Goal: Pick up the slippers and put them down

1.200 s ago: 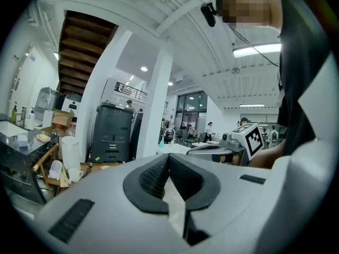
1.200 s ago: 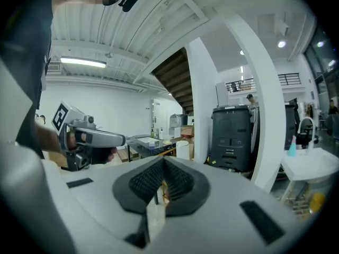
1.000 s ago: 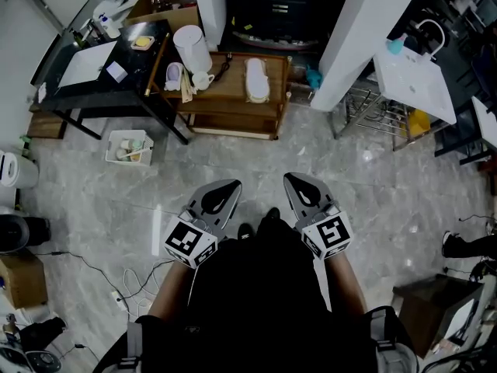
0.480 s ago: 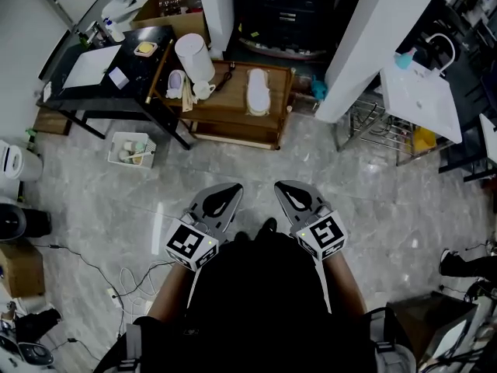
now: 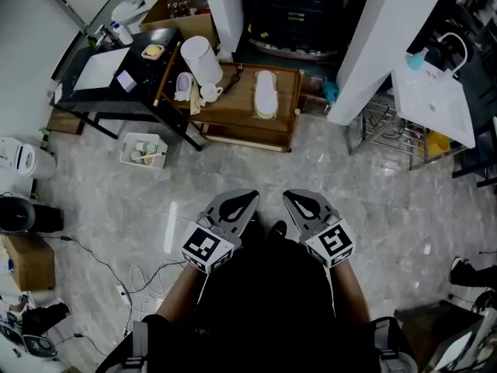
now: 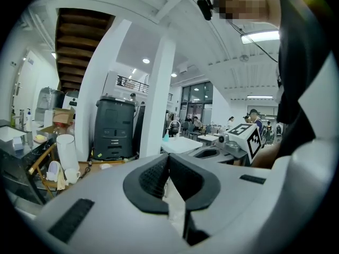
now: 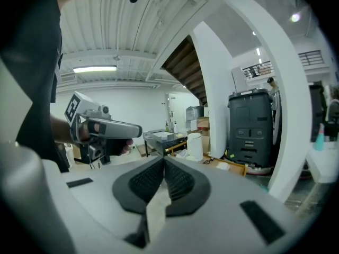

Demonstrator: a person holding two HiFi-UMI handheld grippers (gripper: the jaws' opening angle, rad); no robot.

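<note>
There are two grippers. The left gripper (image 5: 247, 199) and the right gripper (image 5: 292, 199) sit side by side over the grey floor, well short of the low wooden table (image 5: 233, 109). Each has its jaws pressed together with nothing between them.

One pale slipper (image 5: 265, 103) lies flat on the table's top toward its right end, ahead of both grippers and well apart from them. At the table's left end stand one tall white container (image 5: 200, 59) and one white cup (image 5: 208, 93). A small lilac thing (image 5: 183, 86) beside the cup may be a second slipper, but it is too small to tell.

One black table (image 5: 116, 84) adjoins the wooden table's left side. One white basket (image 5: 144, 150) sits on the floor near the wooden table's left corner.
</note>
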